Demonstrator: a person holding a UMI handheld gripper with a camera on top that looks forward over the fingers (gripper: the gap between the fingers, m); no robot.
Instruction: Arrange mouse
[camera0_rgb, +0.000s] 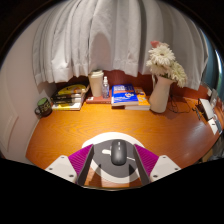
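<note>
A dark grey mouse (119, 152) lies on a round white mouse mat (104, 141) on the wooden desk (70, 135), close to its near edge. My gripper (118, 163) is open. Its two fingers, with purple pads (83, 160), stand at either side of the mouse, and a gap shows on each side. The mouse stands between the fingers and rests on the mat. The mat's near part is hidden behind the fingers.
At the desk's back, by the white curtain, stand a stack of books (70, 97), a small bottle (97, 84), a blue book (128, 96) and a white vase with flowers (160, 92). A dark cup (43, 105) is at the left, a white power strip (211, 110) at the right.
</note>
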